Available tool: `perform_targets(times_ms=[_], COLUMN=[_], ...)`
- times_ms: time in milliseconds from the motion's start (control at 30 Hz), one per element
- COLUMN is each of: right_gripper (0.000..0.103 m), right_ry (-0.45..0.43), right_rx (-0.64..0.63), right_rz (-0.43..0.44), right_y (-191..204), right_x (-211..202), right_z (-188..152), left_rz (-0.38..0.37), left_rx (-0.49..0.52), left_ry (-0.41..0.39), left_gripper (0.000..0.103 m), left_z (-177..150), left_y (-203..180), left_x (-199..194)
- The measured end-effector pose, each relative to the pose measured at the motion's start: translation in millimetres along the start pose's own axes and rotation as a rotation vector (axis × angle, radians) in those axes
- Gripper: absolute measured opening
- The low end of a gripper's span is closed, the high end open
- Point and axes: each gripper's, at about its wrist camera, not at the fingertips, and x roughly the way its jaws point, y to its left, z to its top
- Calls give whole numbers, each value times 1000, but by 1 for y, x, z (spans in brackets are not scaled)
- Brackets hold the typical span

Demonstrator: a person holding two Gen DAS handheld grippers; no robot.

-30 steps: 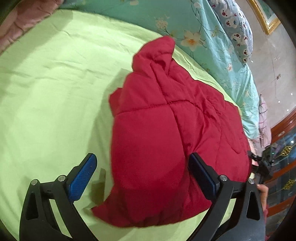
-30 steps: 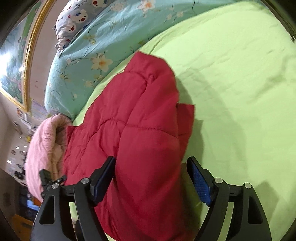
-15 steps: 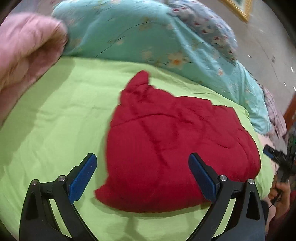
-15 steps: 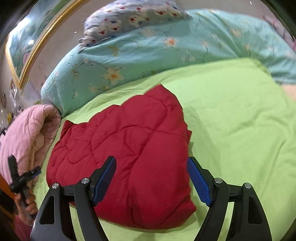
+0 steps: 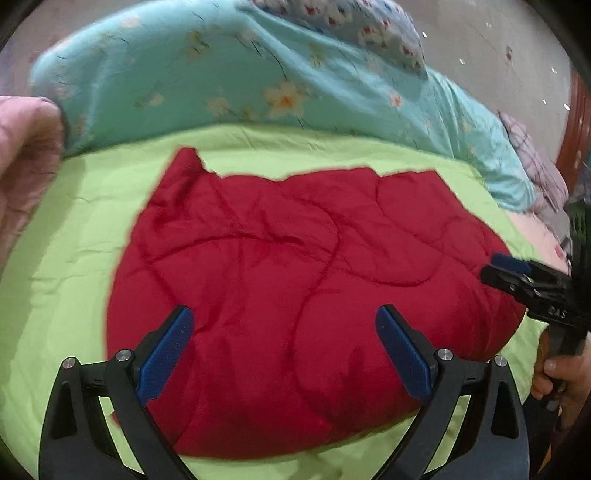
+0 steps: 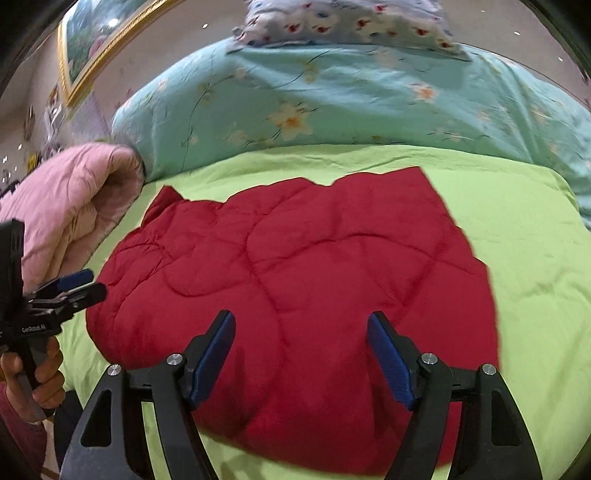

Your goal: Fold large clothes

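A red quilted garment (image 5: pixel 295 240) lies folded in a broad flat pad on the lime-green bed sheet (image 5: pixel 55 277). My left gripper (image 5: pixel 284 314) hovers over its near edge, open, nothing between its blue pads. At the garment's right edge the right gripper (image 5: pixel 489 266) comes in, held by a hand (image 5: pixel 561 373). In the right wrist view the same garment (image 6: pixel 295 251) fills the middle. My right gripper (image 6: pixel 300 317) hangs above it with its jaws closing, apart from the cloth. The left gripper (image 6: pixel 96 282) shows at the left, beside the garment's edge.
A teal floral duvet (image 5: pixel 258 85) is heaped along the far side of the bed, with a patterned pillow (image 6: pixel 343 22) on top. A rolled pink quilt (image 6: pixel 70 195) lies at the left. A gilt picture frame (image 6: pixel 96 48) hangs on the wall.
Both grippers have drawn back from the garment and rolled level, so the whole folded pad shows. Each gripper now appears in the other's view. The right jaws have narrowed slightly.
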Motion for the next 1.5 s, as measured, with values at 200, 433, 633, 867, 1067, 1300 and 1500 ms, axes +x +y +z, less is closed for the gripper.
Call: perform_targets(times_ms=[200,433,633,867,1067,1300,1500], right_gripper=[77,76,75,78,79,78,79], right_ry=[93,174,196,189,192,83,24], right_rx=[-52,-8,106,233,285,294,243], right_rz=[-81,-138,-186,-205,-206,-209,-149], right_y=[-1,-33,-75,-108,-116,-107,-77], right_x=[50,93,112,125,123,67,9], right_z=[18,48,59,56,56,51,24], left_rz=[-16,77,177,183,183,148,91], left_rx=[-12,-43,-183,-324,-325,-298,-285], left_ry=[97,160,208,238,205,94,50], left_gripper=[95,95,95,96,93,93,93], left_z=[8,49,68,68,66,48,8], left_y=[6,21,74,112,112,98,73], left_x=[43,77,115,141,122,52,-2])
